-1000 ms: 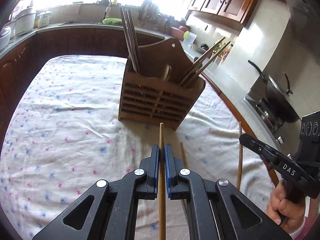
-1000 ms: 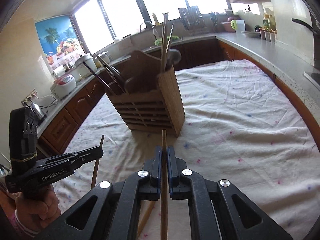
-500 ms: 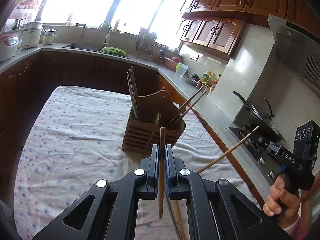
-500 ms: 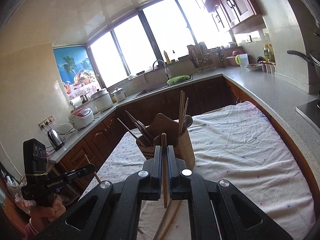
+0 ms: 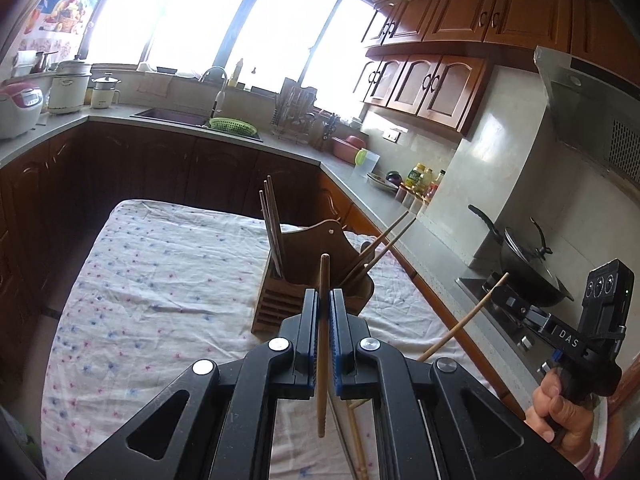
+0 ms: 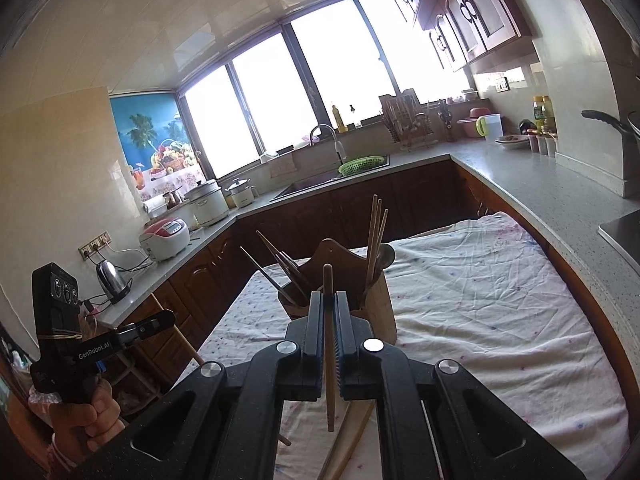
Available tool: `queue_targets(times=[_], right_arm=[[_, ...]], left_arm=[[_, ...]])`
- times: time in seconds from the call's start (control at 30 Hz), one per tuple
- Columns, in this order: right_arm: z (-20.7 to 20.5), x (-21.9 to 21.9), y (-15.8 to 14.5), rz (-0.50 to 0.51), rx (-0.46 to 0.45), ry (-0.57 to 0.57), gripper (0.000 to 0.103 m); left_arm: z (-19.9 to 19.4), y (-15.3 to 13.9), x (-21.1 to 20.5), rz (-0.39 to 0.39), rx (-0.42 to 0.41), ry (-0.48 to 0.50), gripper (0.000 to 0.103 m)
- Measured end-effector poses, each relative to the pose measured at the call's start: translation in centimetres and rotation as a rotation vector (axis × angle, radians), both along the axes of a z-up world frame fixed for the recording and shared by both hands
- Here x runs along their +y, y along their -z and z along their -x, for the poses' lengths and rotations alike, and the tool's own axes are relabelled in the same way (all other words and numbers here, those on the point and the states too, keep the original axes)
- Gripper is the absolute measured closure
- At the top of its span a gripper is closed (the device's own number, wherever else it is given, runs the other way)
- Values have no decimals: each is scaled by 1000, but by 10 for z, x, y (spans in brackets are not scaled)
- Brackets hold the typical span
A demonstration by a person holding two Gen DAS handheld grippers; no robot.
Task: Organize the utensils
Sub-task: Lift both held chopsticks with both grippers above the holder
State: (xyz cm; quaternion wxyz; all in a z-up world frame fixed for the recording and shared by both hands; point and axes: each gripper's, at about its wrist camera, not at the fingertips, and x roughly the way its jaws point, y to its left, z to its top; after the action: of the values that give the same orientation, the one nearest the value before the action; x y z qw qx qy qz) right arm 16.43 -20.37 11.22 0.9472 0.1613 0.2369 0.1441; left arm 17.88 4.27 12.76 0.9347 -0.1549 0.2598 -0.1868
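A slatted wooden utensil holder (image 5: 280, 304) (image 6: 378, 312) stands on the flower-print tablecloth (image 5: 160, 288) with chopsticks leaning out of its compartments. My left gripper (image 5: 325, 296) is shut on one wooden chopstick (image 5: 322, 360), held above the cloth just short of the holder. My right gripper (image 6: 329, 298) is shut on another chopstick (image 6: 329, 380), also short of the holder. Each gripper shows in the other's view: the right gripper (image 5: 510, 302) with its slanting chopstick (image 5: 464, 320), and the left gripper (image 6: 166, 318). Loose chopsticks (image 5: 356, 432) (image 6: 352, 440) lie on the cloth below.
Kitchen counters wrap around the table on three sides. A wok (image 5: 524, 268) sits on the stove at the right, a sink (image 5: 172, 116) with a green basket is at the back, and rice cookers (image 6: 166, 238) and a kettle (image 6: 111, 278) line the left counter.
Both grippers rose with their chopsticks, lifting them off the cloth, and tilted upward. The holder now sits lower and farther off in both views.
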Motion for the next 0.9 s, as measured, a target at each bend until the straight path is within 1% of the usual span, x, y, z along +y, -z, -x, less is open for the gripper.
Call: queue_targets(times=[0.17, 0.33, 0.57, 0.73, 0.9], right_arm=[[-6, 0, -7, 3, -17, -1, 98], [-17, 2, -14, 9, -36, 5, 98], [-35, 0, -37, 30, -106, 30, 98], [-49, -2, -54, 43, -159, 61, 98], [-65, -3, -62, 37, -186, 85, 98]], left_arm=[[-9, -10, 1, 1, -31, 0, 99], [-22, -24, 1, -3, -79, -12, 99], [-45, -42, 4, -15, -143, -36, 99], [-60, -46, 4, -24, -178, -69, 99], [-76, -45, -1, -40, -212, -95, 99]])
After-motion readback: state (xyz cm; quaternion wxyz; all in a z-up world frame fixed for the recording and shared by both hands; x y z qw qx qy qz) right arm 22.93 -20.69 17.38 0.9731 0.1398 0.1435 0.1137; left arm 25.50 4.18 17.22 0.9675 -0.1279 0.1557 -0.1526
